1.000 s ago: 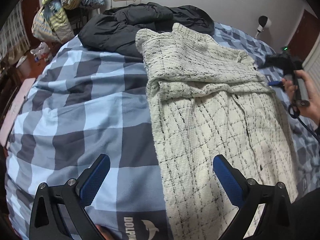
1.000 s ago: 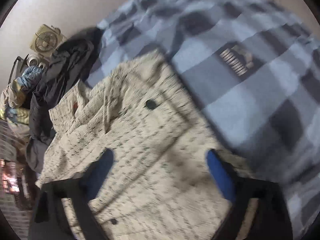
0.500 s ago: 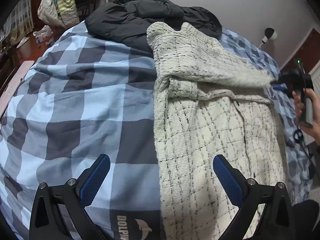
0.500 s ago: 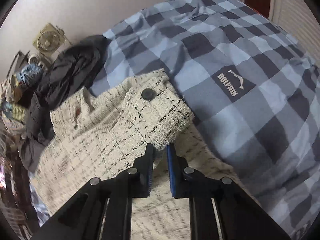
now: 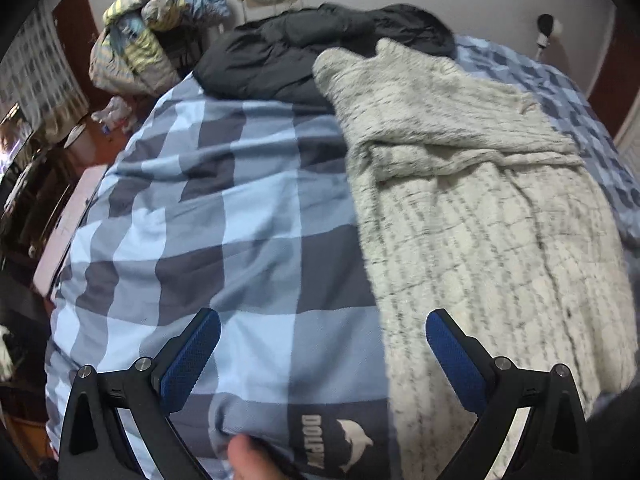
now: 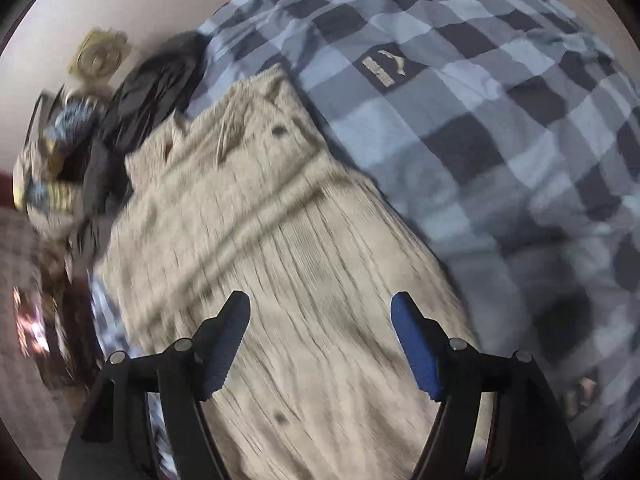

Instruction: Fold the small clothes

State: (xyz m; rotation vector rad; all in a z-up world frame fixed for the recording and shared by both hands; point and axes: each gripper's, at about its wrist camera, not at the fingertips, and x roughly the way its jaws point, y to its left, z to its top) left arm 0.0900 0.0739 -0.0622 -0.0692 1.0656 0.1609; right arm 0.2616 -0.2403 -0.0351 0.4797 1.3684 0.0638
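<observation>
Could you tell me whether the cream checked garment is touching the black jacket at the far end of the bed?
Touching. In the left wrist view the cream checked garment has its far corner lying over the edge of the black jacket, with no bedspread showing between them.

Cream jacket [image 6: 280, 264] motion-blurred, hem cropped

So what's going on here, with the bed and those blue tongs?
A person is folding a cream tweed jacket laid out on a blue checked duvet. One part is already folded across it. The right tongs are opening with nothing between them, above the jacket. The left tongs hang open over its edge and the duvet.
</observation>
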